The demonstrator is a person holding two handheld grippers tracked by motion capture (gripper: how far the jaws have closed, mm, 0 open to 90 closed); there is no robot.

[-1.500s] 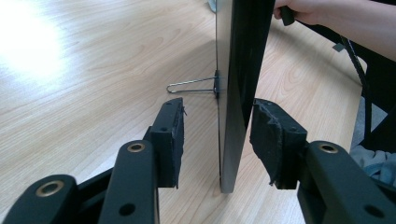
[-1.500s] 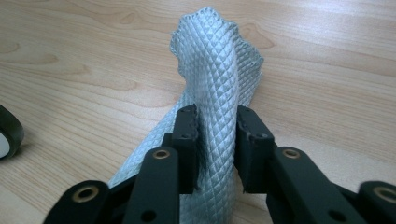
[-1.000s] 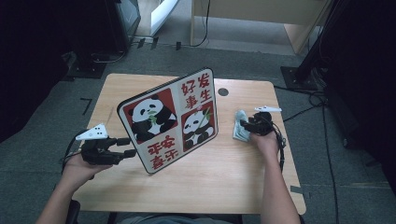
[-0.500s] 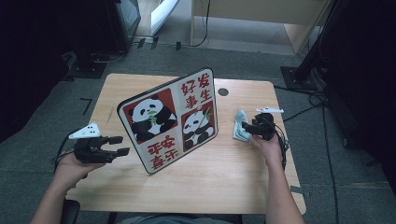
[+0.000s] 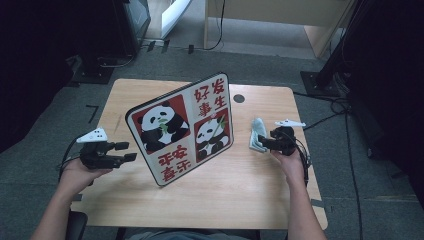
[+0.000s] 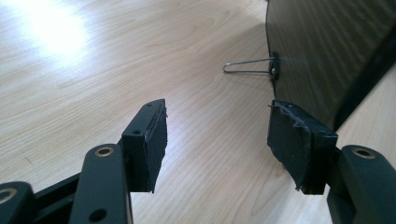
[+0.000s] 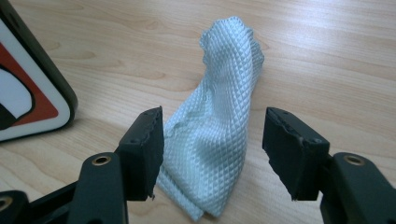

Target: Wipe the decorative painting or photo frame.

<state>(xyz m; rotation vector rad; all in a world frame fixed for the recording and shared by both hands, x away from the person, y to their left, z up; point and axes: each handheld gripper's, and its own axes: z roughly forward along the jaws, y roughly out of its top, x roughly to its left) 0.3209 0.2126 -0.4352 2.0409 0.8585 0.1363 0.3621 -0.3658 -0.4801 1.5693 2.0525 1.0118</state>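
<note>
On the table (image 5: 240, 185), the upright panda board (image 5: 182, 127) separates both grippers; the right gripper (image 7: 212, 154), fingers just released, straddles the pale cloth (image 7: 219, 135); the left gripper (image 6: 217, 144) is released, its view revealing the board's wire stand (image 6: 247, 65).

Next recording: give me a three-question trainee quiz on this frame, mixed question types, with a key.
1. True or false: the right tongs are clamped on the pale blue cloth.
2. What props the panda sign up from behind? A) a book B) a wire stand C) a gripper
3. Which tongs are nearer the sign's back face: the left tongs or the right?

Key
1. False: their jaws have just been opening, and the cloth lies between them with the pads off it.
2. B
3. The left tongs, open with nothing between them.
</note>
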